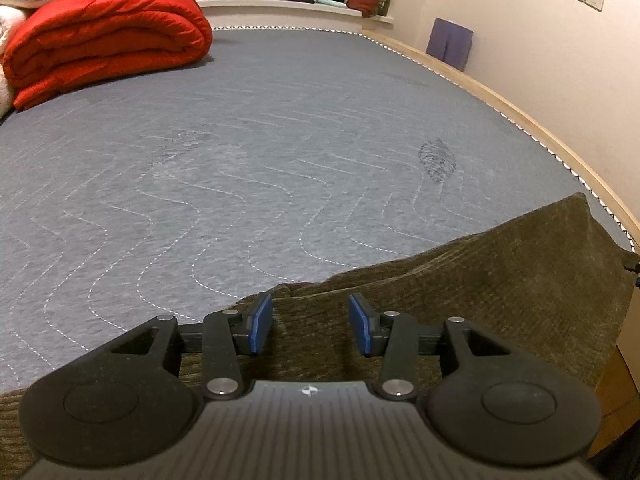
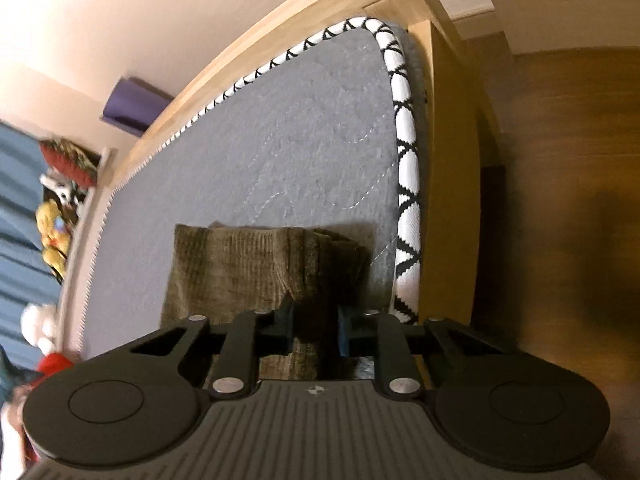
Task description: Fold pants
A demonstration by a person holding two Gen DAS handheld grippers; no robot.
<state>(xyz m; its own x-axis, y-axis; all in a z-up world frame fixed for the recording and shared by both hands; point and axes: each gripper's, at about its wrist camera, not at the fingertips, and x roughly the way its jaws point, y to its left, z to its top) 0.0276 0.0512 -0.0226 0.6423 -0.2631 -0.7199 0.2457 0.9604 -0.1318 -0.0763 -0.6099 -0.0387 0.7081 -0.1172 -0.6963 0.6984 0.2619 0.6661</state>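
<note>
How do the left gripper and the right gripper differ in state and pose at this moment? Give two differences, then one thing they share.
The left gripper has its jaws spread, with nothing pinched between them; the right gripper has a fold of the pants between its narrower jaws. The left gripper faces across the mattress toward a red quilt; the right gripper faces the mattress corner. Both hang over the olive corduroy pants.

Grey quilted mattress (image 1: pixel 280 128), wooden bed frame (image 2: pixel 304 12), pale wall (image 1: pixel 520 20), wood floor (image 2: pixel 560 140)
</note>
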